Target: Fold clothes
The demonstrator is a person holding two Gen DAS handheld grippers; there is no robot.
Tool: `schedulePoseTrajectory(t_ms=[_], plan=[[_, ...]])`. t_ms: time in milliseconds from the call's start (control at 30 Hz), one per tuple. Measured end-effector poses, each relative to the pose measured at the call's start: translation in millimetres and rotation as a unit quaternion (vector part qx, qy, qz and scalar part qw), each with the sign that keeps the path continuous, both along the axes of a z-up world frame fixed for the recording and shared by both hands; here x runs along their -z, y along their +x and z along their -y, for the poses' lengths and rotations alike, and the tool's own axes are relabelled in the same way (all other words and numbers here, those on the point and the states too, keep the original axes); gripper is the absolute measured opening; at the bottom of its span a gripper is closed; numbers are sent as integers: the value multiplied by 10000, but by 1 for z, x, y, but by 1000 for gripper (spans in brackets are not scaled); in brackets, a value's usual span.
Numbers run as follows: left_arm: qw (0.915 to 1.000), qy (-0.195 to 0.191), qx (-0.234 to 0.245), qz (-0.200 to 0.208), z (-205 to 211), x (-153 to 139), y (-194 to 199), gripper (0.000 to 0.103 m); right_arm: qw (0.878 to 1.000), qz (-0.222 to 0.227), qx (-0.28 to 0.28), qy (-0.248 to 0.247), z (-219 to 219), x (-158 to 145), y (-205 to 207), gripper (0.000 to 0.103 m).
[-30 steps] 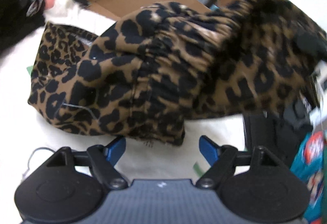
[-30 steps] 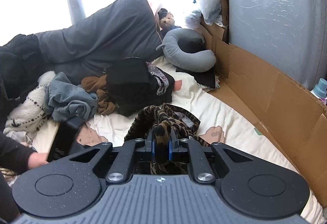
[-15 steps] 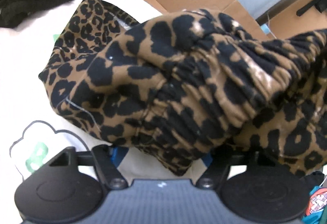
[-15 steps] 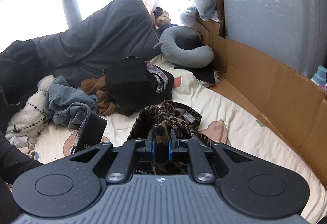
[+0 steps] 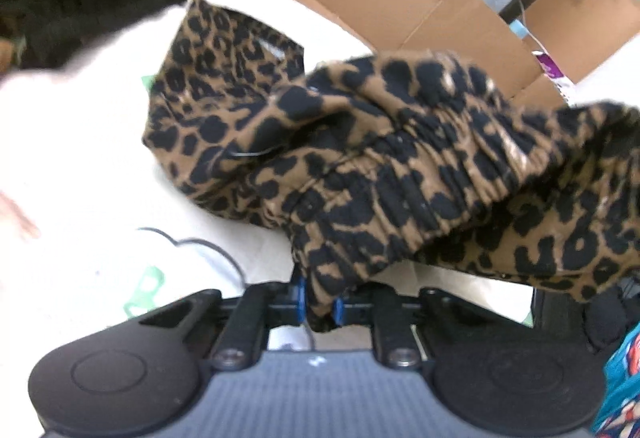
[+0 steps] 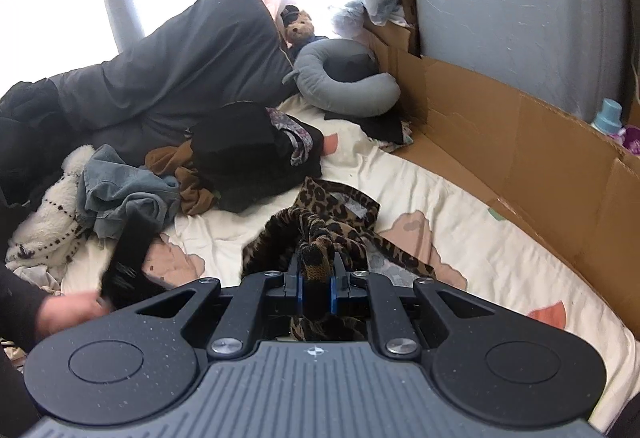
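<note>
Two grippers on one leopard-print garment: left gripper closing, pads pinching its gathered elastic edge; right gripper clamped on another bunch; the rest trails over the cream bedsheet, near a clothes pile

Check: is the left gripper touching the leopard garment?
Touching. The left wrist view shows the left gripper closing, its blue pads pinching a fold of the leopard garment between them.

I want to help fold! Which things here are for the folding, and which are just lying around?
For the folding:
leopard-print garment, pinched in the closing left gripper and clamped in the right gripper

Just lying around:
teddy bear
grey neck pillow
dark pillow
pile of other clothes
cardboard
blue-capped bottle
</note>
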State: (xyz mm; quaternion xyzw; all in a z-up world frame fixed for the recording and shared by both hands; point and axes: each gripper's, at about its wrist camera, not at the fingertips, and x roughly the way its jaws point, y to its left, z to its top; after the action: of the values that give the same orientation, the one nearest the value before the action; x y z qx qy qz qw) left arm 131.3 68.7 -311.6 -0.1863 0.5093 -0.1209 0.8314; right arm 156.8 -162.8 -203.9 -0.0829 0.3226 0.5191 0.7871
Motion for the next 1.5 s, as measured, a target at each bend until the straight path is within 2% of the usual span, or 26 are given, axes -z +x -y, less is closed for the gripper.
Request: schedulePoseTrajectory(t_ms=[200, 533, 900, 1167, 1267, 1367, 1500], plan=[[9984, 301, 268, 404, -32, -55, -1, 11, 9999, -109, 112, -73, 13, -8, -6, 10], [9914, 481, 754, 954, -42, -141, -35, 10, 9999, -26, 40, -113, 32, -55, -30, 10], [9780, 652, 1637, 1119, -51, -220, -69, 10, 9992, 69, -394, -80, 55, -117, -65, 10], [9637, 757, 2387, 924, -51, -258, -92, 10, 9979, 124, -637, 18, 69, -149, -83, 10], [9519, 839, 2841, 790, -47, -267, -97, 10, 9973, 76, -727, 58, 72, -155, -87, 10], [9446, 779, 3141, 555, -45, -266, -95, 10, 9969, -26, -789, 42, 74, -155, -88, 10], [9352, 833, 3411, 452, -41, -252, -88, 10, 9967, -189, -794, -11, 78, -147, -84, 10]])
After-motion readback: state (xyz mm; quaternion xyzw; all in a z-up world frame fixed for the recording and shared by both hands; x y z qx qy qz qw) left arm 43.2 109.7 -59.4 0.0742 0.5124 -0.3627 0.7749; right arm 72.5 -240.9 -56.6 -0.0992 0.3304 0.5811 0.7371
